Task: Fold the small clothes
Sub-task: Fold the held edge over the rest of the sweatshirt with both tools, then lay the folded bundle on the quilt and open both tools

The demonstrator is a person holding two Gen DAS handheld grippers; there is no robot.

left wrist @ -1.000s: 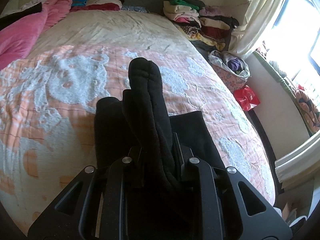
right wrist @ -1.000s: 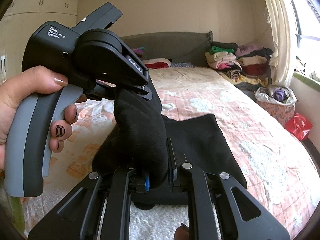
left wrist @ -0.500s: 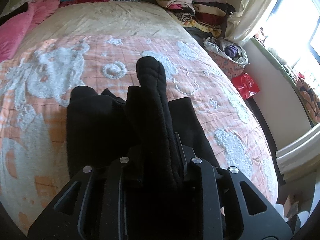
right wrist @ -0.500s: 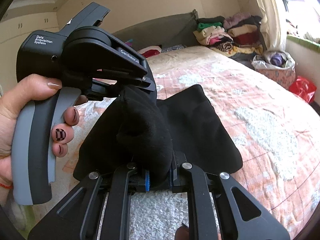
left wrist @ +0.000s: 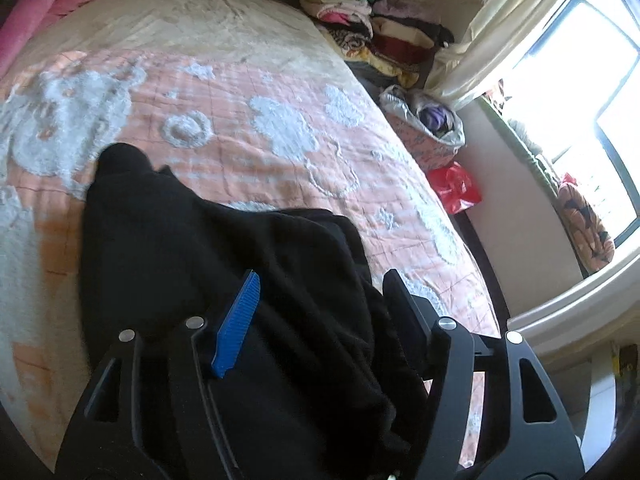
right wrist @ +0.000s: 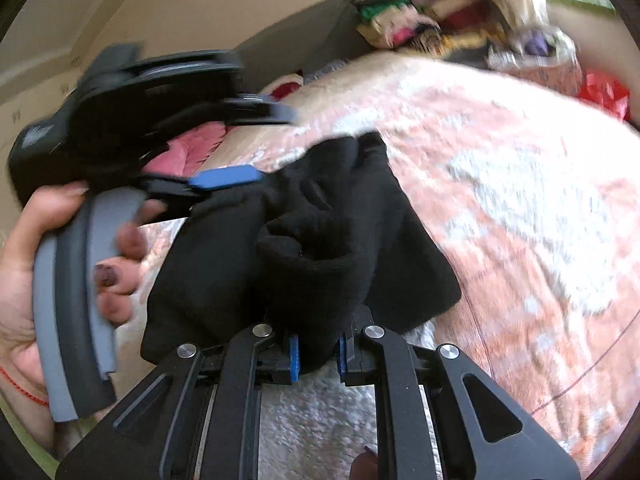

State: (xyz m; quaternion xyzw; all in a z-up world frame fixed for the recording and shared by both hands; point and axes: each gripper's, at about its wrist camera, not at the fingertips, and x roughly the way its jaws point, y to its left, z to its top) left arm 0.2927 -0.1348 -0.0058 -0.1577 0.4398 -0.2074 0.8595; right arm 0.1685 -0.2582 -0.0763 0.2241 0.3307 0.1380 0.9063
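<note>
A black fleece garment [left wrist: 224, 248] lies bunched on the pink and white bedspread [left wrist: 248, 92]. My left gripper [left wrist: 320, 292] is open, its blue pad [left wrist: 236, 328] bare, with the cloth lying loose between and under the fingers. In the right wrist view the left gripper [right wrist: 256, 144] shows blurred, held by a hand, its fingers spread above the garment's [right wrist: 320, 240] far edge. My right gripper [right wrist: 316, 344] is shut on a thick fold of the black garment at its near edge.
Stacks of folded clothes [left wrist: 372, 28] sit at the bed's far right corner. A pink blanket [left wrist: 48, 4] lies at the far left. A bag of clothes [left wrist: 428, 124] and a red bag [left wrist: 452, 188] are on the floor by the window.
My left gripper has opened and let go of the black fold it held upright. The fold has dropped flat on the bed. My right gripper keeps its hold.
</note>
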